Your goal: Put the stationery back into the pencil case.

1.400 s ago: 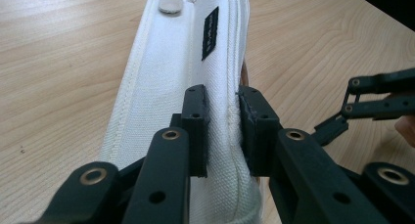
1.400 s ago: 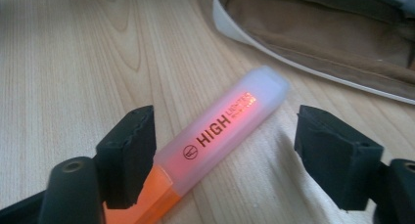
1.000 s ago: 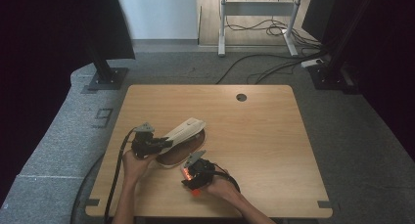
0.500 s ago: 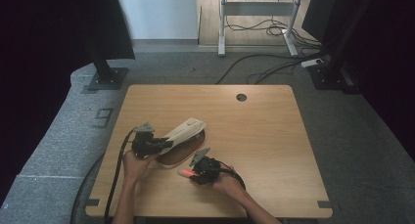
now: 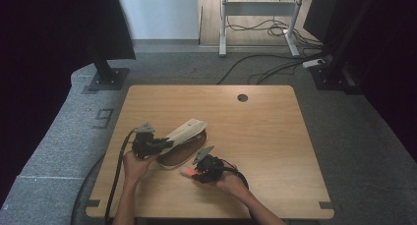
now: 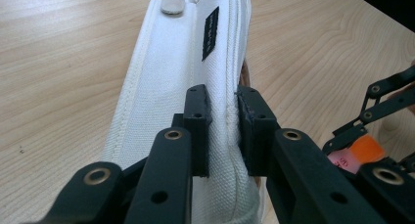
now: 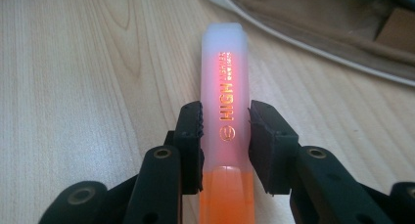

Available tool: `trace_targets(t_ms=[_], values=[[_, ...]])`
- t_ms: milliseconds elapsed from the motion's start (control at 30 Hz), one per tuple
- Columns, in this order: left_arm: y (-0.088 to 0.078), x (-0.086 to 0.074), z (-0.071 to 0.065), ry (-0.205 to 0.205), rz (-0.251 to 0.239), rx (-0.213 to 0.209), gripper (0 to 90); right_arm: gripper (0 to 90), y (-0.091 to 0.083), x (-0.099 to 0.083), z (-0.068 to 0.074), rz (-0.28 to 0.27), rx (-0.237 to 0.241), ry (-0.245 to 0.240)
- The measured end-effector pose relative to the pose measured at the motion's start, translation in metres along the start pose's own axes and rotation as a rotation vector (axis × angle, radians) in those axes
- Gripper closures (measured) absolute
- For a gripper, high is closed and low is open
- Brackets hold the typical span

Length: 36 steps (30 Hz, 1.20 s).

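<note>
Left gripper (image 6: pixel 222 136) pinches the white pencil case (image 6: pixel 171 87) flap open, right gripper (image 7: pixel 225 136) clamps an orange highlighter (image 7: pixel 225 101) beside it; insertion likely remains.

pouch (image 5: pixel 183 136): on table (image 5: pixel 275 136), left of centre, near front
highlighter (image 5: pixel 187 171): just right-front of pouch, above table
</note>
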<state>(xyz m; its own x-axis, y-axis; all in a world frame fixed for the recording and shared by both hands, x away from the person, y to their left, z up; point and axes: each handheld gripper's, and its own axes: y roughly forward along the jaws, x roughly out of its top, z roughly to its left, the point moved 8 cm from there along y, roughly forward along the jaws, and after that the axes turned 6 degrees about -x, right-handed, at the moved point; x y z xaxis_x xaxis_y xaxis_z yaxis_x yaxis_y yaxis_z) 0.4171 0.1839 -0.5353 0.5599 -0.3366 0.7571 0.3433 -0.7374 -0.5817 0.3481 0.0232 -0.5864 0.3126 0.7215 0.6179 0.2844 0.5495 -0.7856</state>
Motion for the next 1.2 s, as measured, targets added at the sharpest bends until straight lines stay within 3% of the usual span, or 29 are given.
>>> trace_targets(t_ms=[600,1200], values=[[-0.001,0.001,0.0,0.002,-0.009,0.003,76.8,65.6,-0.012,0.016,-0.025,-0.02,-0.03,0.014],[-0.002,0.002,-0.002,0.005,-0.012,0.0,76.8,65.5,-0.003,0.03,-0.056,0.004,-0.077,0.026]])
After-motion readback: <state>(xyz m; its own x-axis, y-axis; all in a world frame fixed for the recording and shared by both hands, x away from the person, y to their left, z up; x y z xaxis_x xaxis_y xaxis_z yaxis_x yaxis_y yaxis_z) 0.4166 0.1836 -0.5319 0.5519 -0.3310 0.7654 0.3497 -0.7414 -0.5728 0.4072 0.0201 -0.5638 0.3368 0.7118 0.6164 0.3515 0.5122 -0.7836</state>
